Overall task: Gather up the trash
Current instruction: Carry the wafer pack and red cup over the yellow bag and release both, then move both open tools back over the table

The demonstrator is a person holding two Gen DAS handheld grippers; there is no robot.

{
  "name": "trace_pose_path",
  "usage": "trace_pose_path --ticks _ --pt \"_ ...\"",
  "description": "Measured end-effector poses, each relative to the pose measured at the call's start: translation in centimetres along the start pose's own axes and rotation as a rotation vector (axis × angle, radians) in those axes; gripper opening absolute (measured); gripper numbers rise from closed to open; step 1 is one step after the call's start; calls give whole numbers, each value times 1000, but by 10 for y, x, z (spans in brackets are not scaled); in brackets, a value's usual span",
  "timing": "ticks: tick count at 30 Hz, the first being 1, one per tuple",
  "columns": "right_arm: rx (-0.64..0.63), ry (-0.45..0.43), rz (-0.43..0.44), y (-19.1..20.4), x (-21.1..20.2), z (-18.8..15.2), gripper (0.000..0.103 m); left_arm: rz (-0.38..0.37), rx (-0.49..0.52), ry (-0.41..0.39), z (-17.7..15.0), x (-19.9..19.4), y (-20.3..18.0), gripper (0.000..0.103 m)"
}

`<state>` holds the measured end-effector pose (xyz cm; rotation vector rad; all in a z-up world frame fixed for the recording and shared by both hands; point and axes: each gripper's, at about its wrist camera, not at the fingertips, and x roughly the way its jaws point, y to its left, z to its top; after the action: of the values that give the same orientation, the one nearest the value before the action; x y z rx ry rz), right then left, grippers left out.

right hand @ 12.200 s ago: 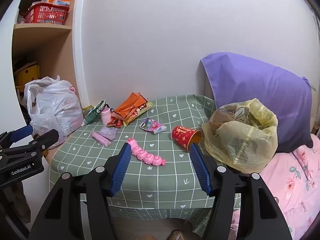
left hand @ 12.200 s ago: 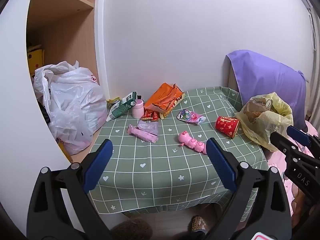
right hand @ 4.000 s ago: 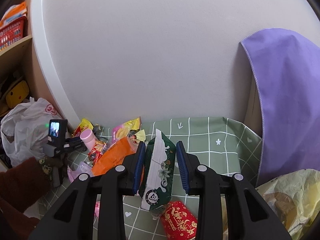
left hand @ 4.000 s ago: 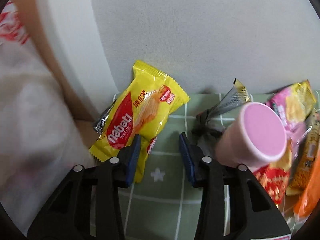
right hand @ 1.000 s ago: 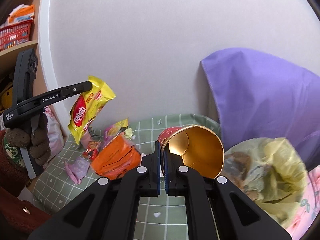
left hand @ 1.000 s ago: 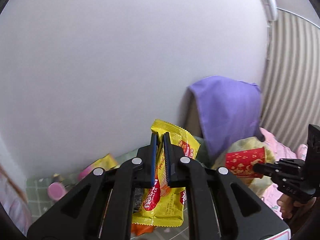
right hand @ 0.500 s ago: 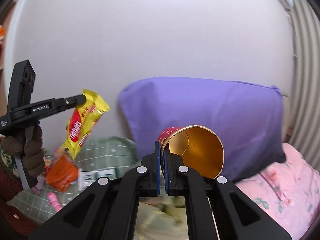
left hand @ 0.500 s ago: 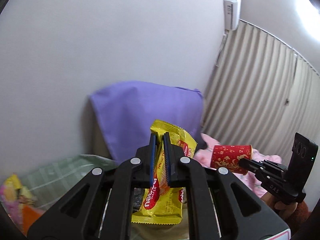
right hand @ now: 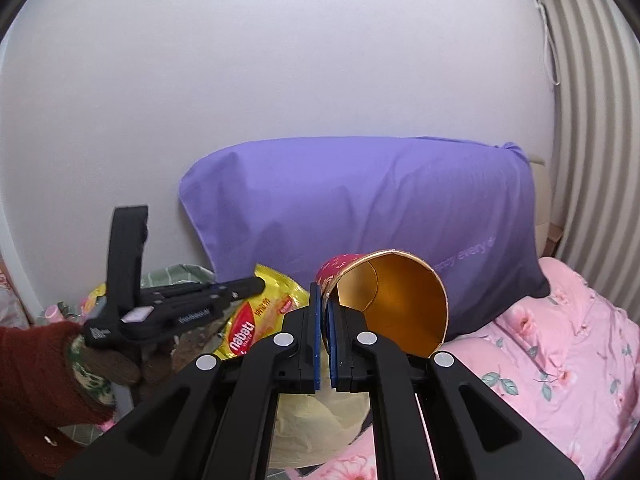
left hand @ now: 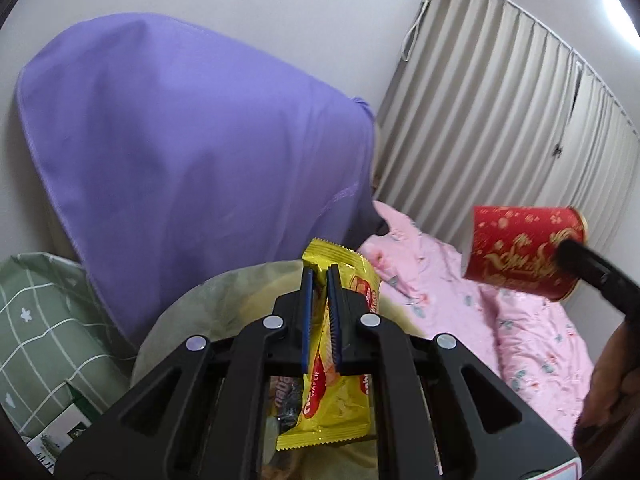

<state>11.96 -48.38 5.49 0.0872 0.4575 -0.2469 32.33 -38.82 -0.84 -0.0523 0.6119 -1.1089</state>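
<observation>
1. Yellow crinkly Nabati wafer wrapper (left hand: 326, 412) clamped in left tongs (left hand: 319, 320), hanging over open yellow plastic trash bag (left hand: 224, 304).
2. Red paper cup with gold lining (right hand: 394, 300) pinched by its rim in right tongs (right hand: 325, 344), on its side, above bag.
3. Behind: purple pillow (left hand: 192, 136); pink floral bedding (left hand: 520, 320) at right; green checked desk cloth (left hand: 36, 320) at left.

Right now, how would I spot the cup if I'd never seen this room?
Find the big purple pillow leaning on the white wall, above the pink flowery bedding. In front of it the right tongs pinch the rim of a paper cup held on its side. It is red with gold patterns outside and shiny gold inside, unlike the flat yellow wafer packet beside it.
</observation>
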Motion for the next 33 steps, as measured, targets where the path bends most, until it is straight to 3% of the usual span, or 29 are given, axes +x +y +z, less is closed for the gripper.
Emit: trace_pose_path --ticks 9,16,24,28,29,31,33 --pt "12 154 207 22 67 -23 5 109 -65 18 -27 -33 42 6" --pt "-35 301 285 39 109 -49 5 169 -49 15 -41 -49 49 5" --pt "-44 352 249 33 120 -62 5 157 -18 66 -54 -50 41 5" --pt "-67 353 249 36 116 -61 7 127 -50 78 -52 -50 42 5" --pt "-78 349 231 38 114 -61 8 110 -62 80 -51 -51 43 7" --pt "-83 342 208 39 112 -61 10 84 -77 82 -47 -58 44 20" --pt "-68 336 199 38 110 -62 25 95 -72 71 -44 -66 44 27"
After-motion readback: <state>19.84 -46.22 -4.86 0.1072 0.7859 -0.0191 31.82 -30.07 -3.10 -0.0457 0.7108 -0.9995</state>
